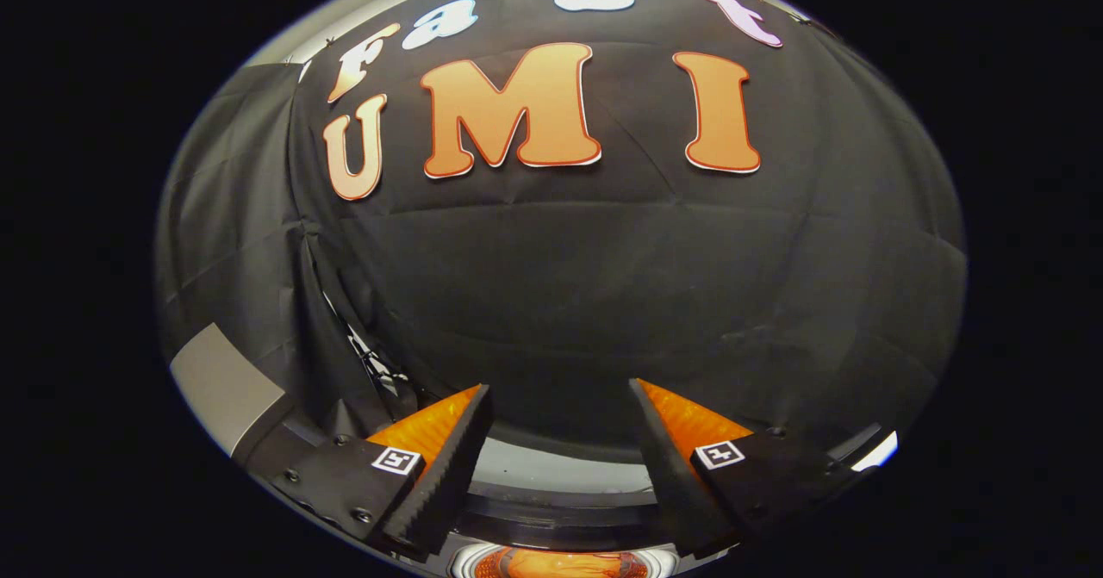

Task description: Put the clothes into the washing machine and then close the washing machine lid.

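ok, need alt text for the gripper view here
The gripper has its fingers spread open with nothing between them, aimed at the booth's black cloth wall. Below the fingers, a curved pale rim shows; what it belongs to is unclear.

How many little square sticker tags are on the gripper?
2. One square tag sits on the left finger's base, the other square tag on the right finger's base. The gripper has its fingers apart, holding nothing. More may be hidden.
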`<act>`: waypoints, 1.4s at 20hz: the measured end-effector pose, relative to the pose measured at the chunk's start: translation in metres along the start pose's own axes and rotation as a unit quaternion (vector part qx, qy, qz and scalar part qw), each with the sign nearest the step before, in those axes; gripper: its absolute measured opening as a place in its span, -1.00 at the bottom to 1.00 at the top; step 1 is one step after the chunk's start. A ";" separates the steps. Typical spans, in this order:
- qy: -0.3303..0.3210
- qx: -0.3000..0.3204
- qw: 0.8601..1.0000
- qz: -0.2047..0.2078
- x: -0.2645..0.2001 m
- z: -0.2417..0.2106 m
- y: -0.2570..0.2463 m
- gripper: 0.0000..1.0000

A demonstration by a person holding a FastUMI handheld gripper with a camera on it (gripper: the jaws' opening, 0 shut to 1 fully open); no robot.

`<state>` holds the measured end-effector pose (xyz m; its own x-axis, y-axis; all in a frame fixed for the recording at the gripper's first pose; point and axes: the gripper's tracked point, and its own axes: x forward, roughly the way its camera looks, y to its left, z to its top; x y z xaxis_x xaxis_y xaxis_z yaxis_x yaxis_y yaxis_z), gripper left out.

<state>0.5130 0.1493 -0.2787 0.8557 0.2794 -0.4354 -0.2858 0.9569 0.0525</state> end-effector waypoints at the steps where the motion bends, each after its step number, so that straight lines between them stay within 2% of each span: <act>1: -0.006 0.000 1.000 0.000 -0.003 0.004 0.000 1.00; 11: -0.013 -0.002 1.000 0.004 -0.043 -0.012 0.008 1.00; 17: 0.019 0.001 1.000 0.005 -0.098 -0.059 0.019 0.99; 19: 0.040 0.014 0.999 0.004 -0.118 -0.088 0.024 0.99; 21: 0.057 0.041 0.997 0.021 -0.141 -0.120 0.037 0.99; 24: 0.063 0.055 0.996 0.021 -0.155 -0.150 0.042 0.98; 28: 0.060 0.071 0.996 0.016 -0.167 -0.144 0.039 0.99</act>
<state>0.2968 0.1286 -0.3331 0.7867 0.3071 -0.5355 -0.2412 0.9514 0.1914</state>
